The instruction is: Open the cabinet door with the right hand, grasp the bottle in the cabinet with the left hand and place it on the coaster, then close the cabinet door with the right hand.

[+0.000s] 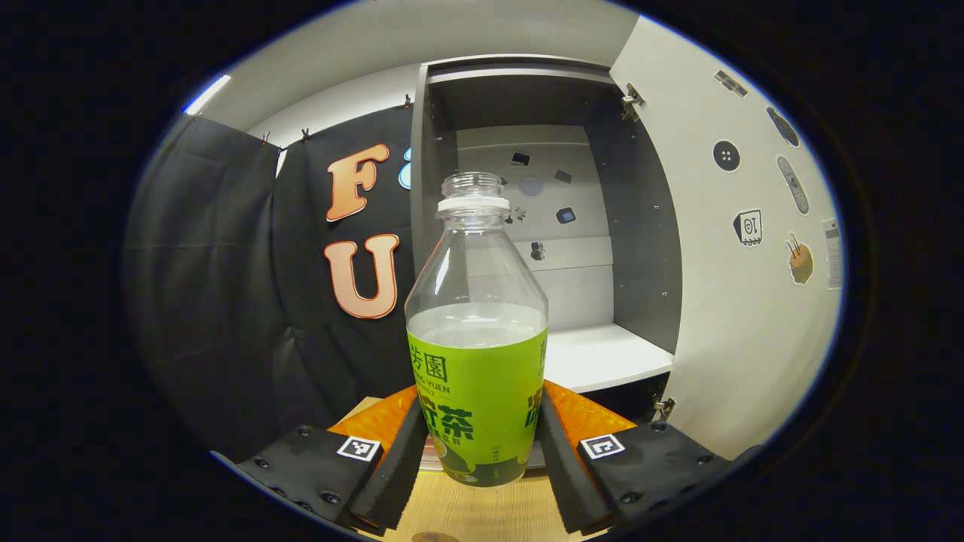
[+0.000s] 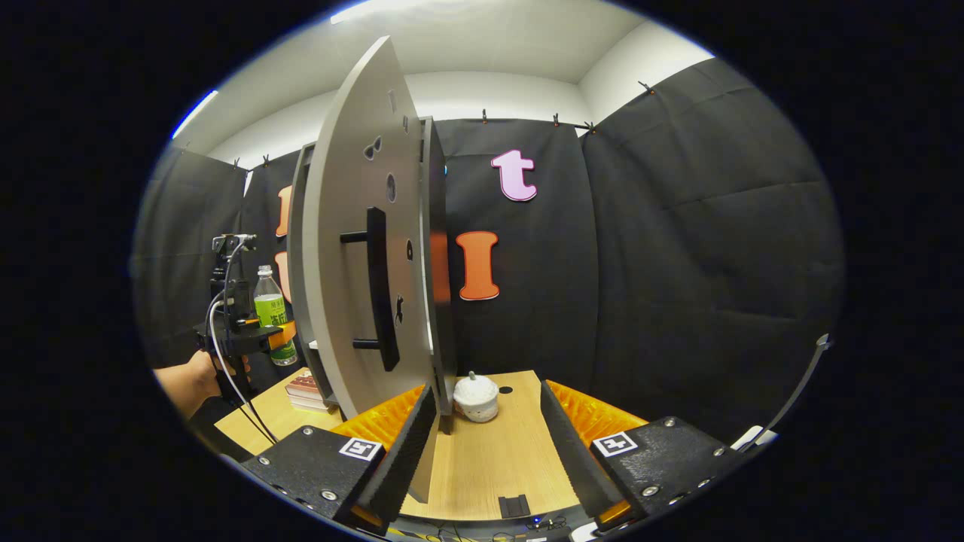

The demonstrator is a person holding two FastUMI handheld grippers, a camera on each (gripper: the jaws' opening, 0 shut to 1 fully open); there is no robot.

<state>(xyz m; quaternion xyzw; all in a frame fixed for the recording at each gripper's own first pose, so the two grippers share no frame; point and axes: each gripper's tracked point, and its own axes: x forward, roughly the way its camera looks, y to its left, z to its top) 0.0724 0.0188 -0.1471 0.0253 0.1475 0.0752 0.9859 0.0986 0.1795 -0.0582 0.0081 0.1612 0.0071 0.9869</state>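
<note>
Found the cabinet (image 1: 527, 188) ahead of the left fingers and beyond them, its grey inside bare down to a white shelf (image 1: 602, 354). Saw the cabinet door (image 1: 745, 324) swung wide to the right of those fingers, hinges showing at its top and bottom corners and small stickers scattered over its inner face. From the right gripper view, met that same door nearly edge-on, rising just above and ahead of the left-hand finger, with its lower edge dropping close beside that finger's inner face. Noted a dark bar handle (image 2: 379, 290) on the door's outer face, higher than the fingertips. Made out the wooden table (image 2: 497, 459) under and between the right fingers.

Saw the bottle (image 1: 477, 354) upright between the fingers of the left gripper (image 1: 479, 406), uncapped, clear above and green-labelled below, part full of liquid, out in front of the cabinet. Found both fingers pressed against the label's sides. In the right gripper view, caught the same bottle far off to the left of the fingers, raised above the table, with a hand (image 2: 188, 380) on the tool carrying it.

Found the right gripper (image 2: 488, 406) spread wide, clamping nothing. Spotted a stack of books (image 2: 307, 390) beyond the left-hand finger, and a small white lidded jar (image 2: 476, 397) just past the fingertips, between them.
</note>
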